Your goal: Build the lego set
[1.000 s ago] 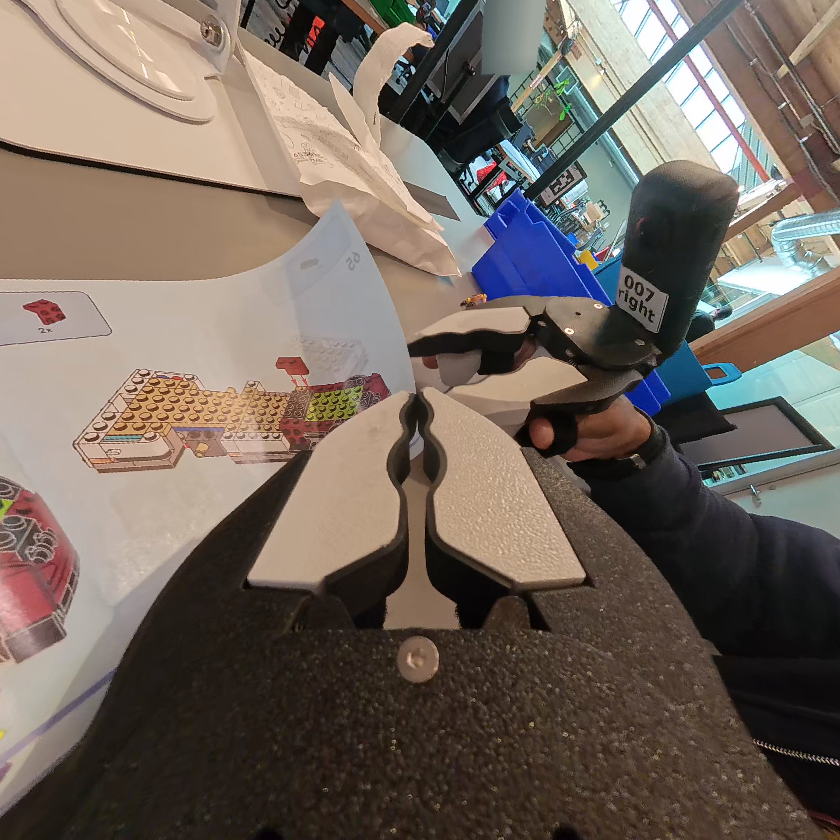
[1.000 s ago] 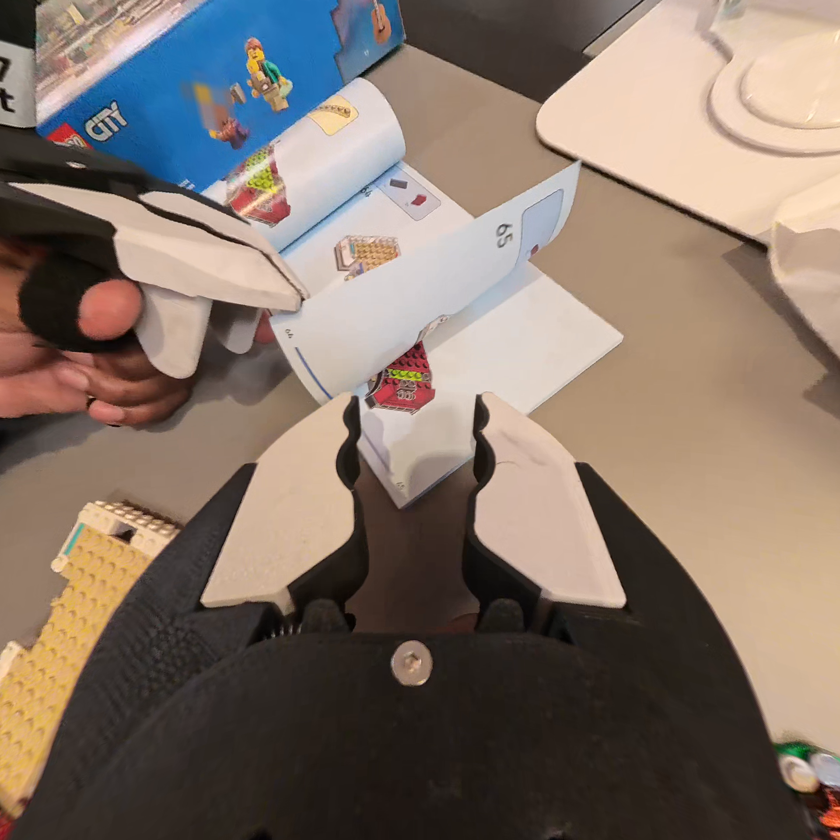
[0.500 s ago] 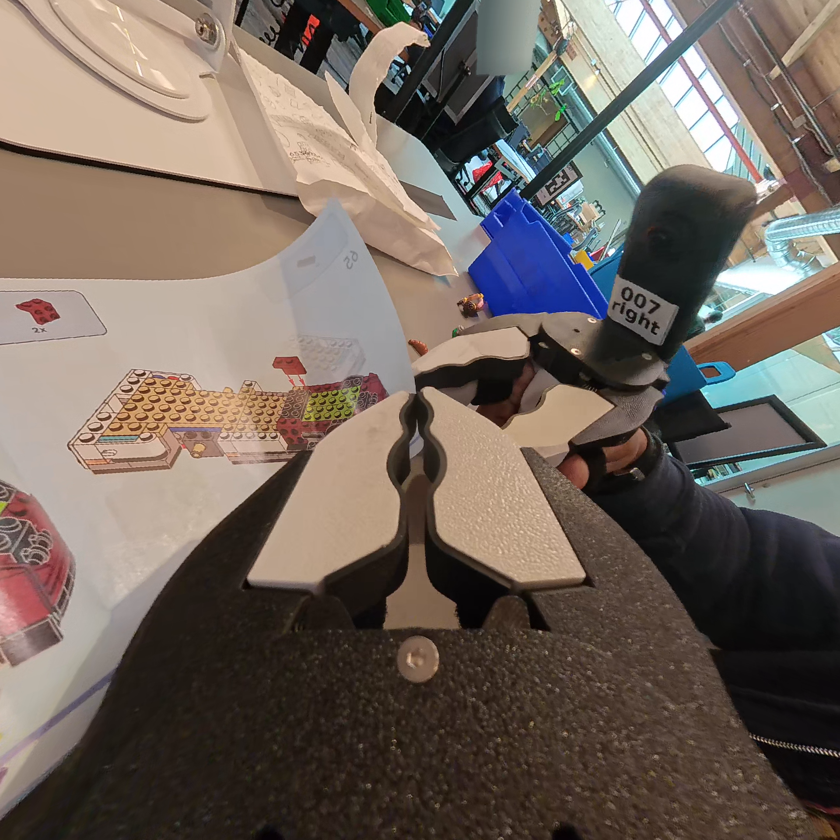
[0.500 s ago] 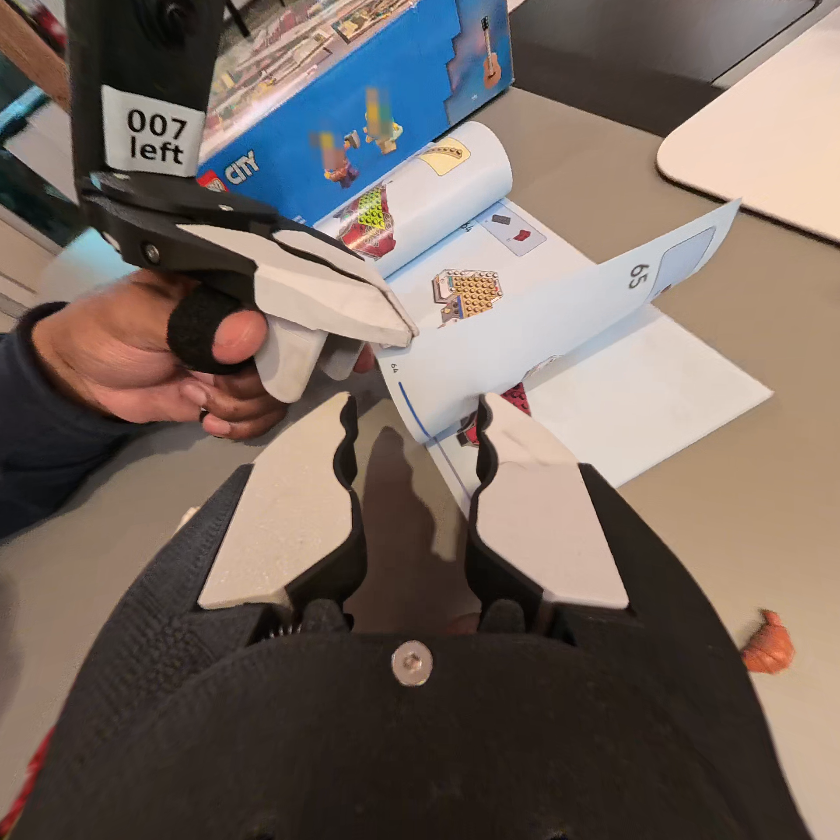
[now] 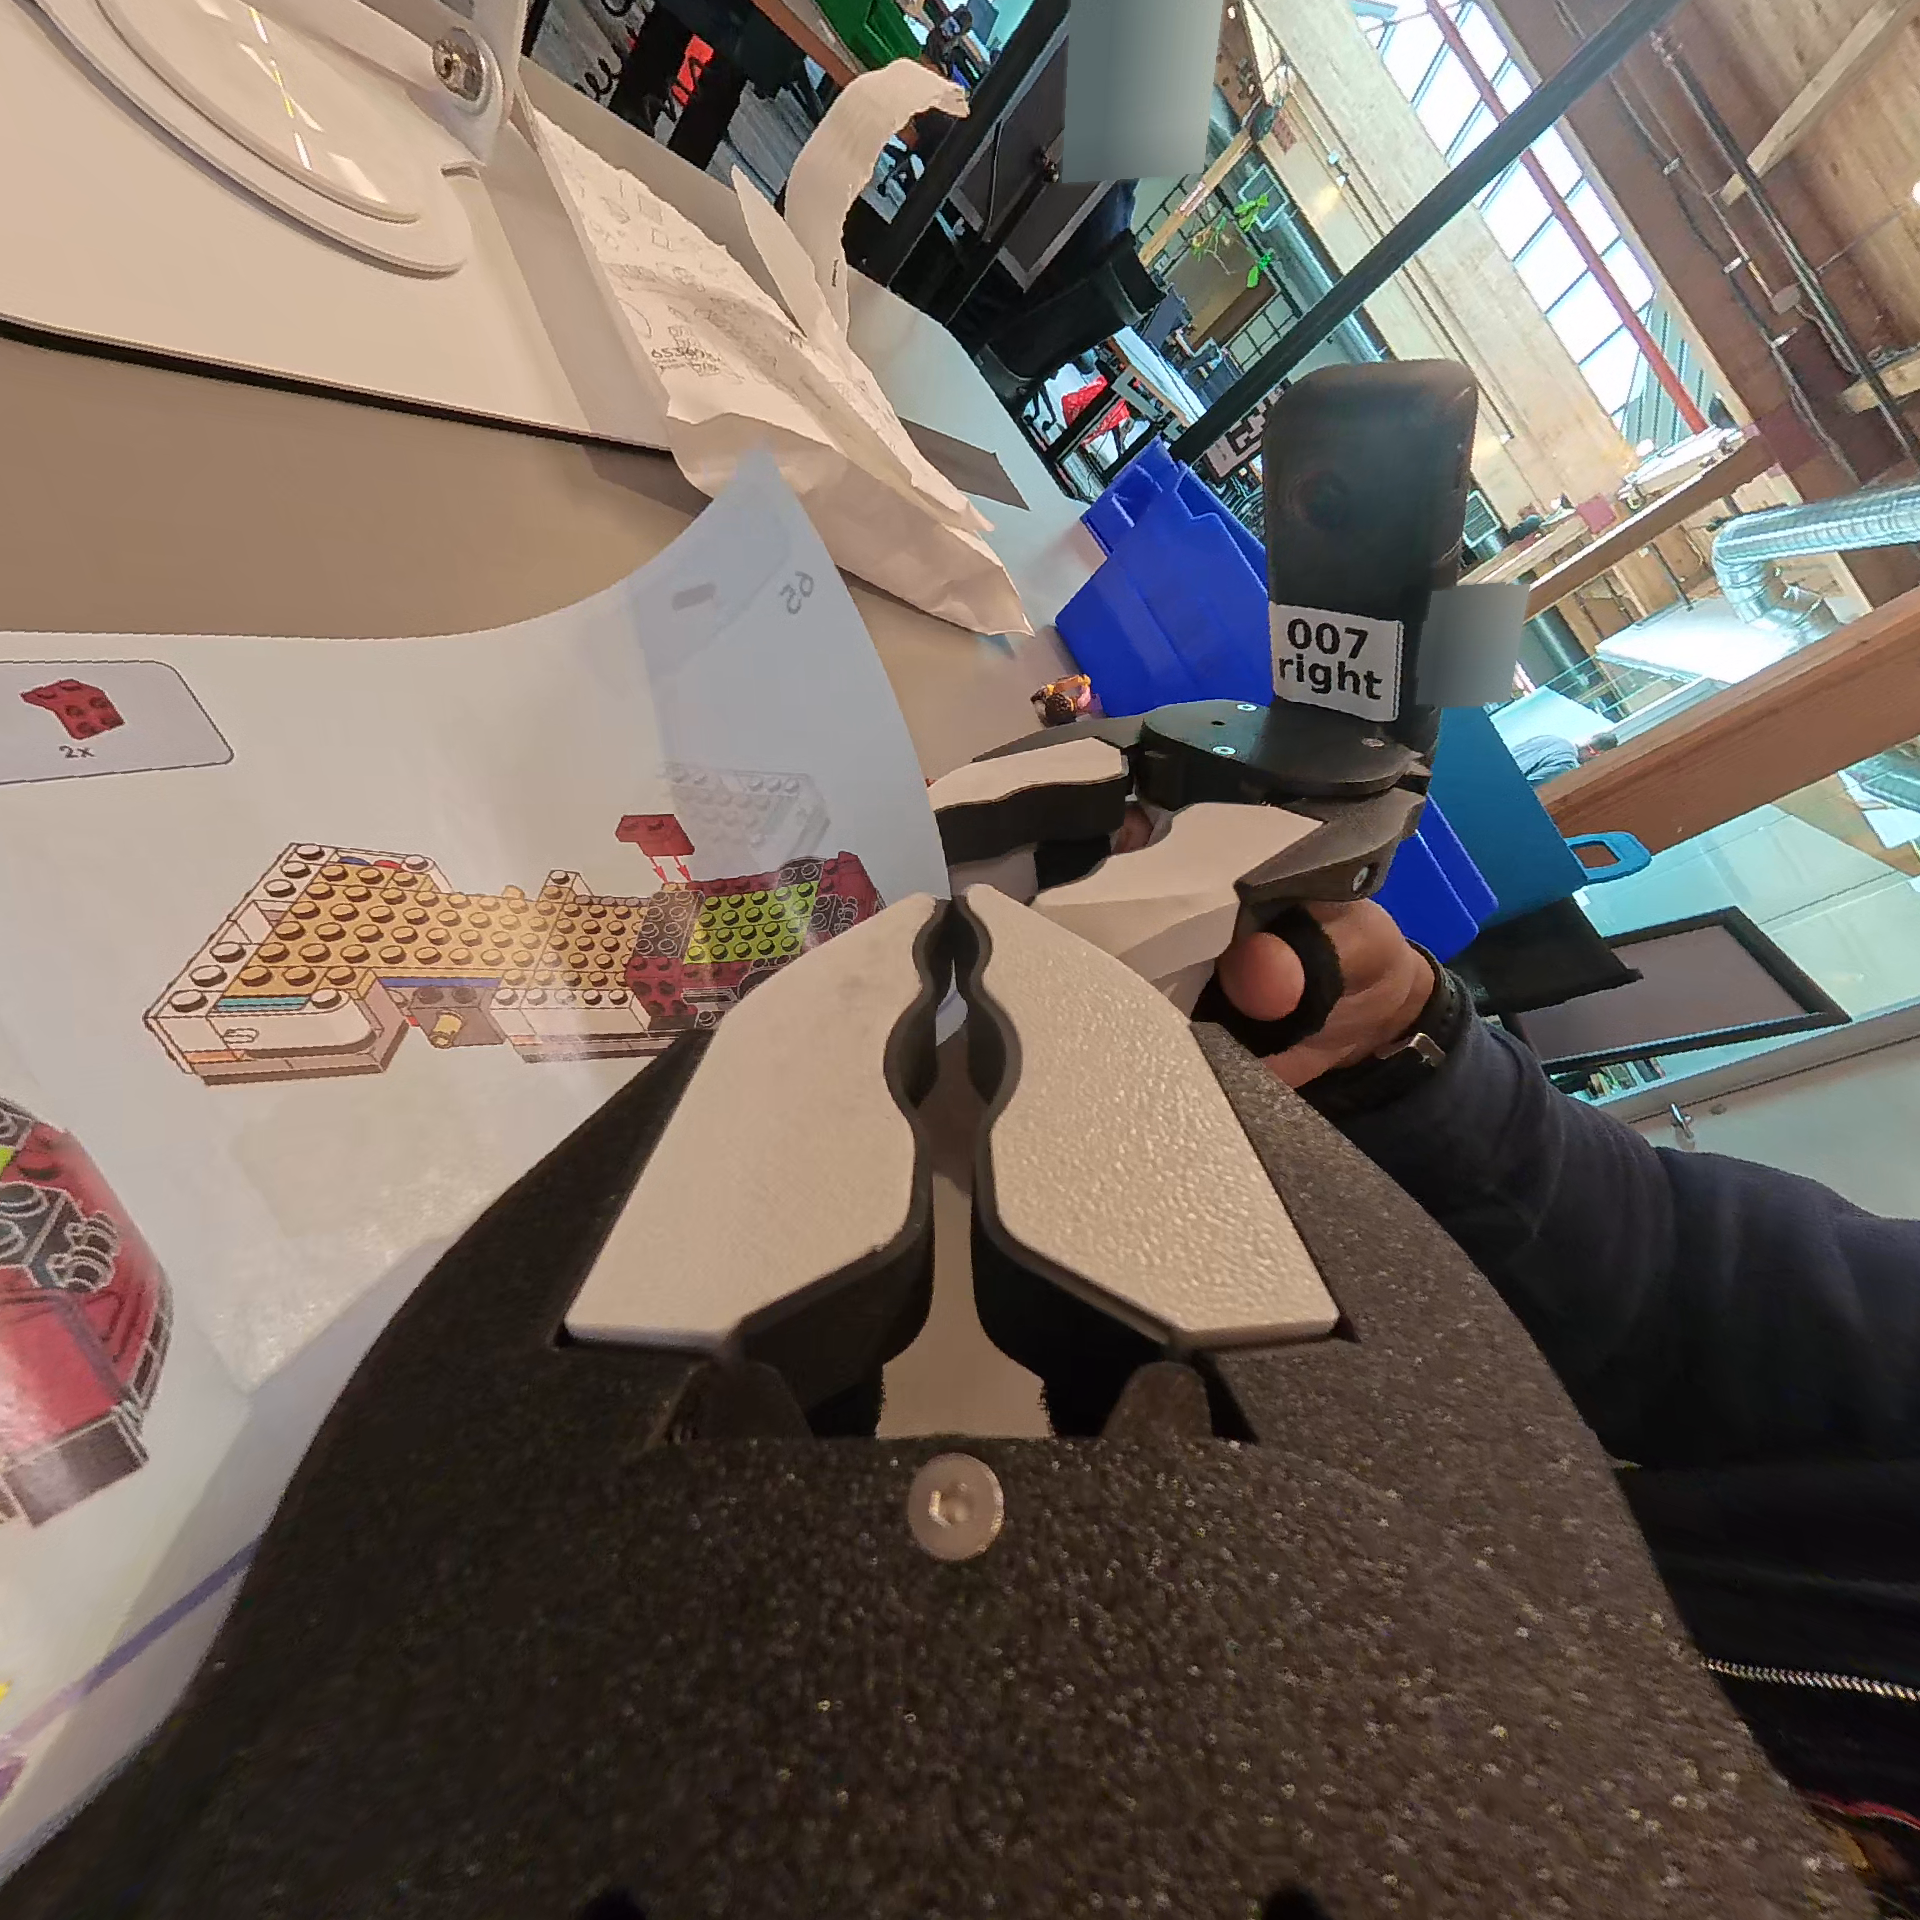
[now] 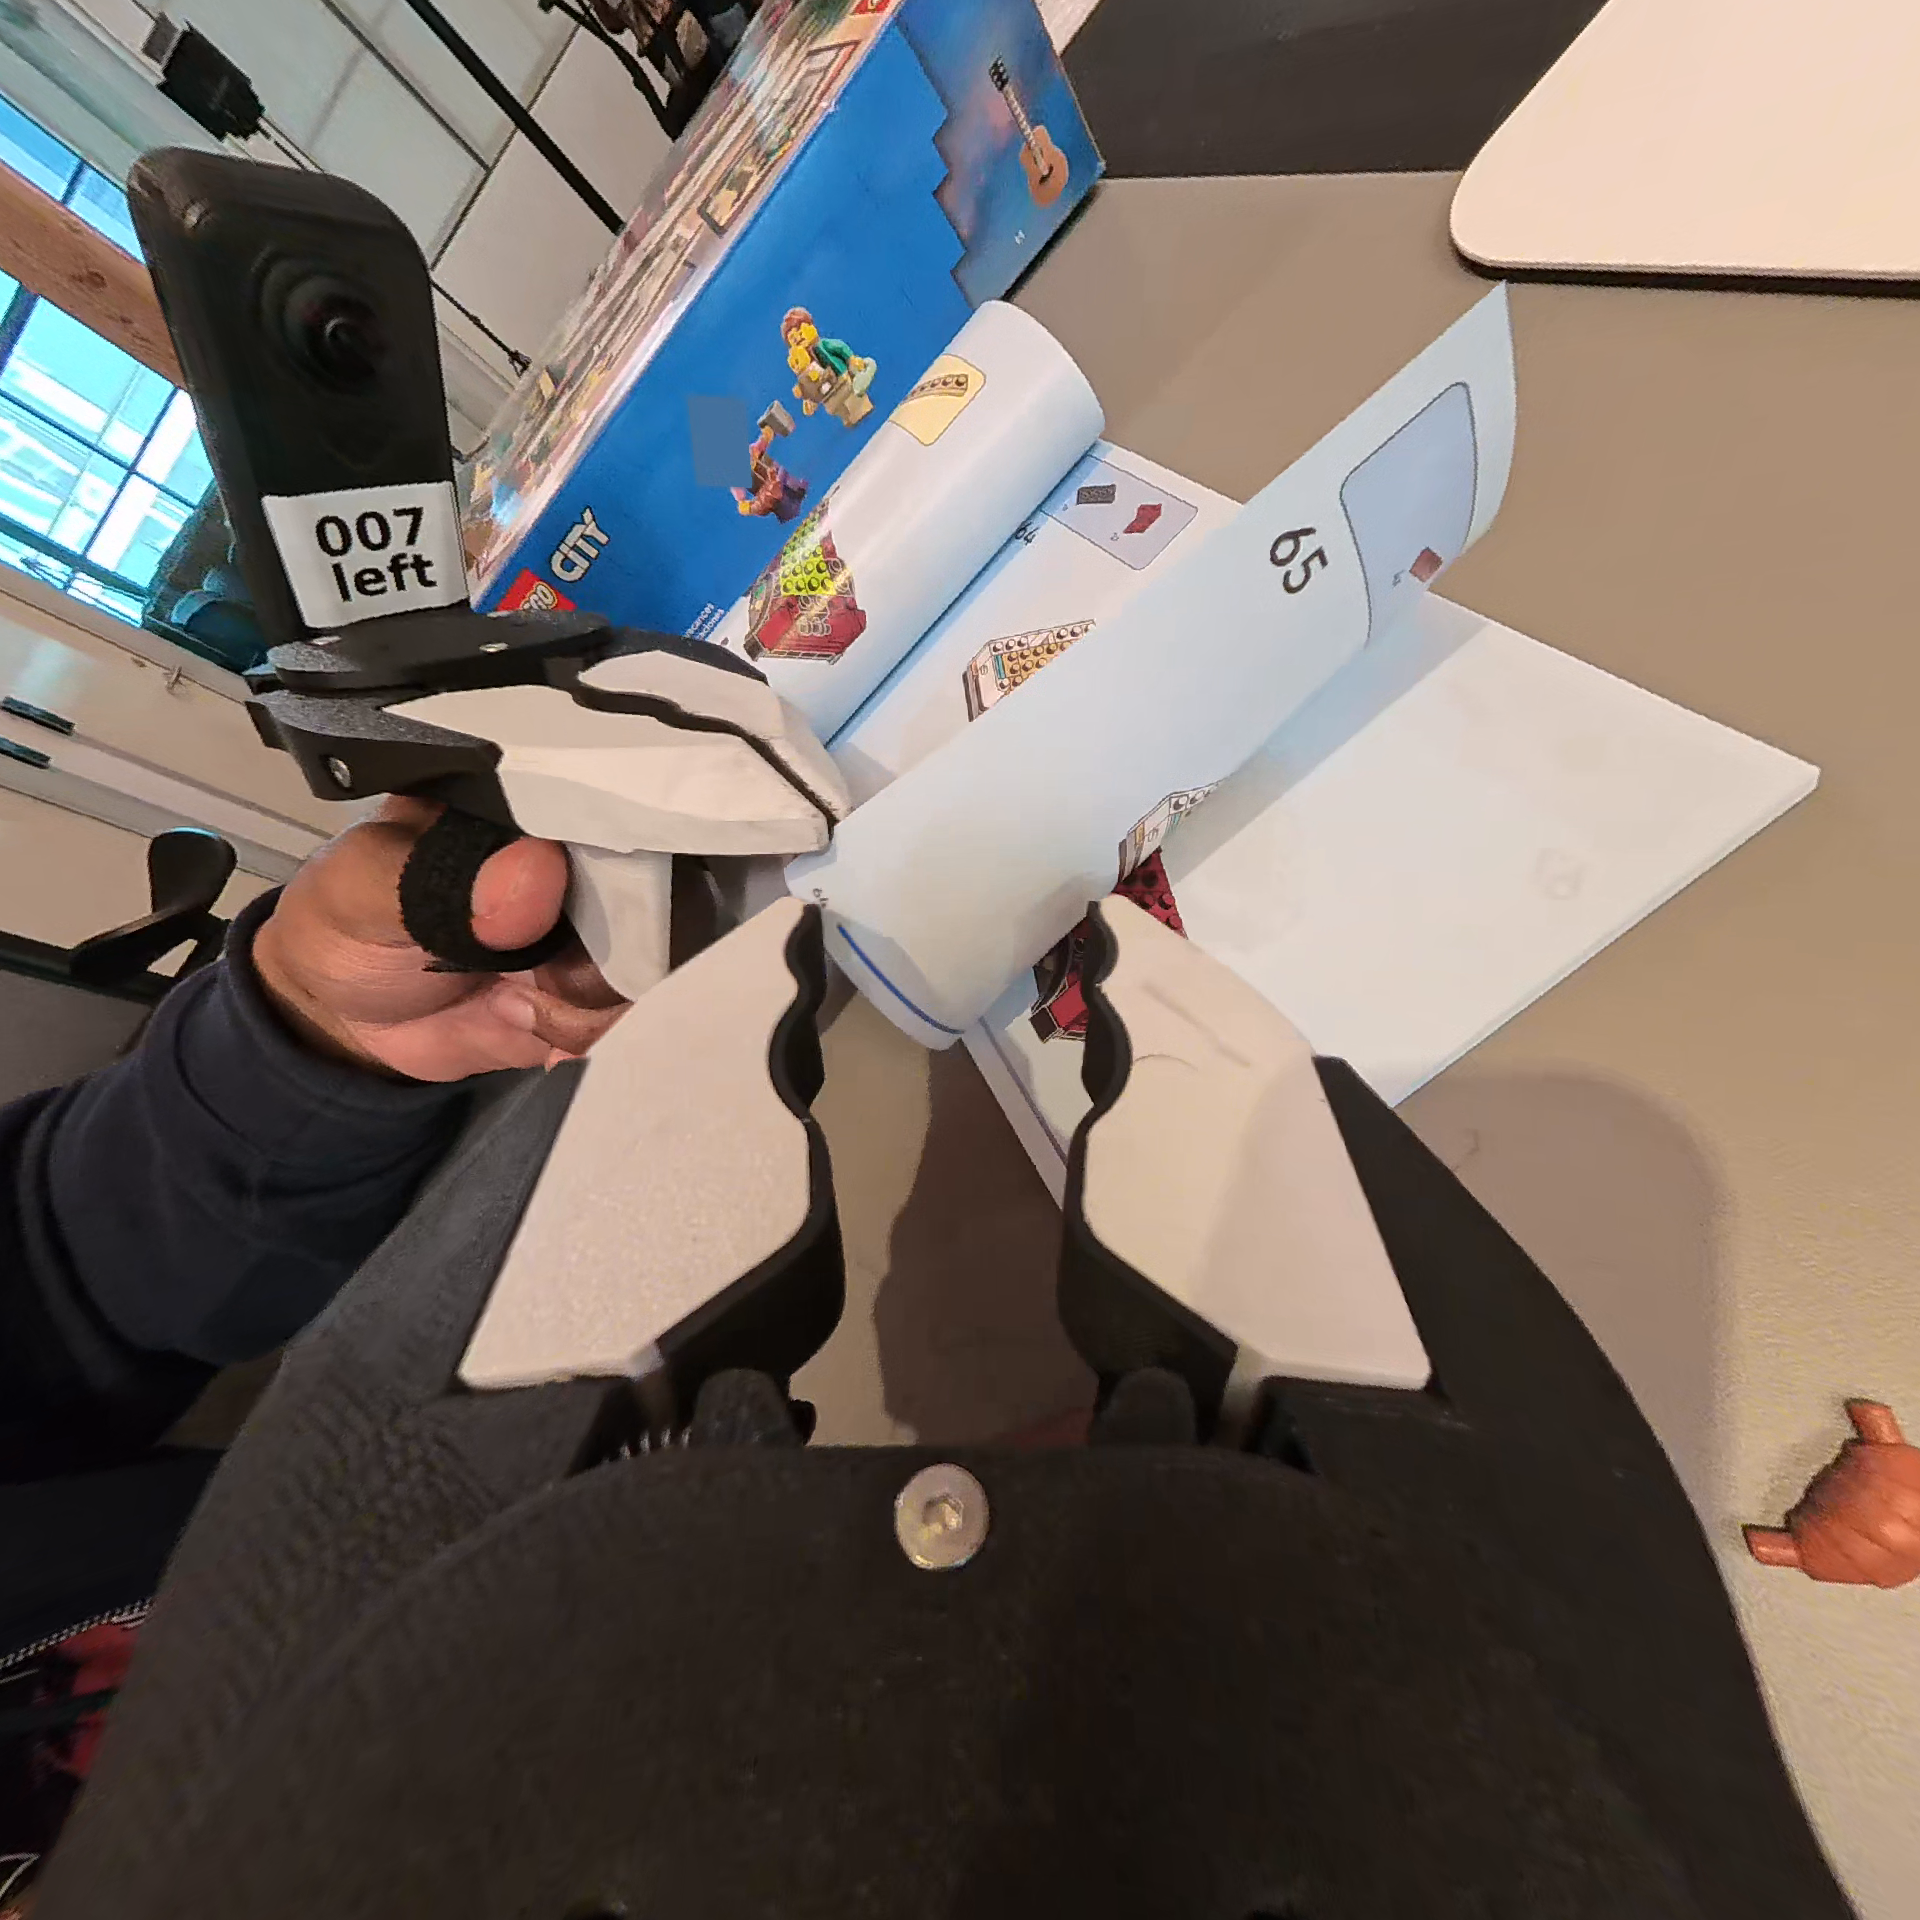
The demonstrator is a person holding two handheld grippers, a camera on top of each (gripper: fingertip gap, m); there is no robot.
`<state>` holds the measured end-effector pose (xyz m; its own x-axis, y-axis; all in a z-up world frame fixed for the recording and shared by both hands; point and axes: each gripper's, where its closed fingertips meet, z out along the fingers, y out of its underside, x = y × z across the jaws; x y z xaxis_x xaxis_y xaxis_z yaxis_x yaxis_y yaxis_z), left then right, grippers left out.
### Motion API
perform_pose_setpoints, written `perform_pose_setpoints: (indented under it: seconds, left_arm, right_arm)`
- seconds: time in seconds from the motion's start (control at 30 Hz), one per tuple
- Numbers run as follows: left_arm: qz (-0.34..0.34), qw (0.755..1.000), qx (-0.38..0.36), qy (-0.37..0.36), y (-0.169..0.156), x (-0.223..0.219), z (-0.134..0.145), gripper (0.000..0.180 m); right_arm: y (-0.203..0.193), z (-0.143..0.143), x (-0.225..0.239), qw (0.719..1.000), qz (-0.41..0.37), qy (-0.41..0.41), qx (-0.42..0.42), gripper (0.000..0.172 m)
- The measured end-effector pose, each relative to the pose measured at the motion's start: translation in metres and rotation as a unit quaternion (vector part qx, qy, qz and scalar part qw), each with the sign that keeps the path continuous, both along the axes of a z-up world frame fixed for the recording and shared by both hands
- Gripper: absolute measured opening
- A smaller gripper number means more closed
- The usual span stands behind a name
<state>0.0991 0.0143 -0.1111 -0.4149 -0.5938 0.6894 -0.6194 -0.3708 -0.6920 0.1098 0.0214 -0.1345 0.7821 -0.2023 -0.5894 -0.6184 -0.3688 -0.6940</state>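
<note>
Left wrist view: the left gripper (image 5: pixel 951 920) has its grey, pebble-textured fingers (image 5: pixel 790 1122) pressed together, wavy black pads pinching the edge of a thin, glossy page (image 5: pixel 499 790) of a booklet. The page bows upward in a smooth curve and carries a drawing of a tan, red and lime brick model. Just beyond, the right gripper (image 5: pixel 1049 862) shows from the side, jaws apart, held by a hand (image 5: pixel 1340 997) in a dark sleeve with a black strap round one finger. A crumpled white paper bag (image 5: pixel 790 416) and a flat white board (image 5: pixel 260 239) lie on the grey table (image 5: pixel 260 488); blue plastic bins (image 5: pixel 1174 603) stand past its edge.

Right wrist view: the right gripper (image 6: pixel 951 971) is open at a middling width, nothing pressed between its pads; the rolled edge of the lifted page (image 6: pixel 1091 748) lies just ahead, between the fingertips. The left gripper (image 6: pixel 821 795) grips that page at its near corner, fingers closed. The booklet (image 6: pixel 1455 831) lies open on the table, its left-hand leaves curled into a tube against a blue cardboard box (image 6: pixel 790 260). A small orange-brown plastic piece (image 6: pixel 1849 1517) sits alone on the table at the right. A rounded white board corner (image 6: pixel 1704 156) shows top right.
</note>
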Motion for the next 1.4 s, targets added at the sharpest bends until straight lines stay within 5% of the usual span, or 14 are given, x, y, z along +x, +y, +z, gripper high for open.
perform_pose_setpoints:
  seconds: [0.4,0.83,1.07,1.4]
  left_arm:
    - [-0.004,1.0,-0.014,0.003,0.0,-0.004,0.001,0.0]
    - [0.009,0.999,0.049,-0.01,0.004,-0.003,-0.003,0.024]
    - [-0.017,0.999,0.042,-0.023,-0.004,-0.008,0.001,0.024]
    - [-0.042,0.99,0.128,-0.034,-0.018,-0.014,-0.009,0.023]
  right_arm:
    - [0.0,-0.002,0.006,1.0,-0.016,0.017,0.0,0.022]
    - [-0.001,0.004,0.0,0.998,0.015,0.045,0.029,0.027]
    - [-0.007,0.015,0.002,0.994,0.02,0.087,0.071,0.04]
    - [-0.028,0.008,0.029,0.98,-0.042,0.181,0.071,0.043]
